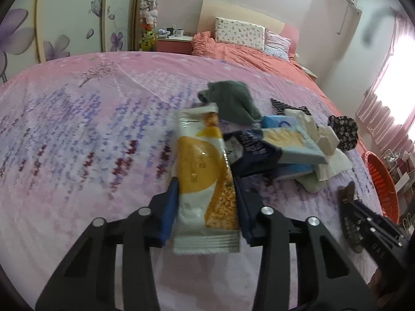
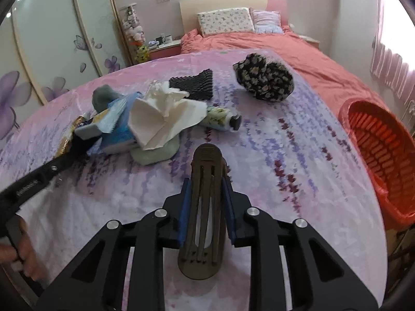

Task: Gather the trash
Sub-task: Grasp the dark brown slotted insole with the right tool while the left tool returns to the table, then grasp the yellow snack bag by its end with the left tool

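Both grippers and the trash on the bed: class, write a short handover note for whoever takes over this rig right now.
Left gripper: shut on the yellow snack wrapper, lifted over the bedspread.
Right gripper: shut on the brown slotted hair clip.
Orange basket: beside the bed, to the right; nothing can be seen in it.
Done: two items picked up, neither dropped in yet.
Left: the pile of blue packets, crumpled tissue and small tube. Grey sock and floral cloth may not be trash.
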Demonstrator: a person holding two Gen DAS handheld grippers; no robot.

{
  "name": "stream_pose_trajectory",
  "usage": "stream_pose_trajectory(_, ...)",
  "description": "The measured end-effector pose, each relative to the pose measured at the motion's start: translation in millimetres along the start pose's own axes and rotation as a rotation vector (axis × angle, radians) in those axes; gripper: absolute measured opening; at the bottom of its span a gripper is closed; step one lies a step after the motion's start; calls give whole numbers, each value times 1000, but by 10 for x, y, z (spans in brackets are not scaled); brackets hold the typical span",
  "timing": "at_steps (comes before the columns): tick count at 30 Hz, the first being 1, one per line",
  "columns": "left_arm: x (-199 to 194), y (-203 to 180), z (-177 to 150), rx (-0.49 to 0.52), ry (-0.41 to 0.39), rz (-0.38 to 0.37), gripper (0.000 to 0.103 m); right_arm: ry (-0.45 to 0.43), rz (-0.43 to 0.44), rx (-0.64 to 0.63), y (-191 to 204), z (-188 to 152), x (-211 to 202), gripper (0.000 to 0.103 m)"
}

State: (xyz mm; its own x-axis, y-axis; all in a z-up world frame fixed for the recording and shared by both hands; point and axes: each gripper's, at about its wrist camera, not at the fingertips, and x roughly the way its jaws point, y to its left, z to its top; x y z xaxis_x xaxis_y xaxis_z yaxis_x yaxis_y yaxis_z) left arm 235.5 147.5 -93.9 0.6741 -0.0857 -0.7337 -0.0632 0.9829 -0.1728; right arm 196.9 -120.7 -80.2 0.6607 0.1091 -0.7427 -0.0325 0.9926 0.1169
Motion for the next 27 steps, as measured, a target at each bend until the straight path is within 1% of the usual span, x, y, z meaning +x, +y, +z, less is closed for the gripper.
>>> stream_pose_trajectory(3,0,152,36,-19,-1,33,39,3,-19,37,-125,63,10,24)
stream_pose_trajectory(5,11,225,60,-34,0,46,40,-32,-88,26,-189,128,-7,24)
stream_pose_trajectory(6,26,257,75,-40,2,52,41,-28,-101,27,-221,159,7,25)
stream_pose_trajectory(7,44,275,87,-43,6,64,41,-14,-96,32,-249,175,33,25)
stream_pose_trajectory(9,98,310,111,-58,27,62,41,37,-59,62,-326,203,137,25)
stream_pose_trajectory(11,114,327,141,-63,28,60,42,38,-47,77,-364,214,157,26)
stream_pose_trajectory(14,160,322,200,-47,37,66,42,48,-37,83,-385,265,185,26)
stream_pose_trajectory(17,205,327,249,-31,40,71,42,46,-49,74,-388,304,210,27)
stream_pose_trajectory(18,216,334,267,-29,42,72,42,47,-50,71,-384,305,210,29)
stream_pose_trajectory(19,223,339,264,-28,43,72,42,61,-50,76,-383,296,209,36)
stream_pose_trajectory(20,228,349,273,-29,43,71,42,71,-46,82,-386,273,195,40)
stream_pose_trajectory(21,233,361,282,-29,44,71,42,75,-36,90,-388,234,176,46)
stream_pose_trajectory(22,235,366,283,-26,42,71,42,71,-33,86,-389,211,159,47)
stream_pose_trajectory(24,241,366,277,-17,40,75,42,56,-60,42,-330,146,131,47)
stream_pose_trajectory(25,239,368,278,-17,40,75,42,51,-70,26,-311,131,130,45)
stream_pose_trajectory(26,241,365,279,-17,40,75,42,46,-83,9,-290,118,127,41)
stream_pose_trajectory(27,241,372,282,-20,40,71,42,44,-93,5,-288,117,127,34)
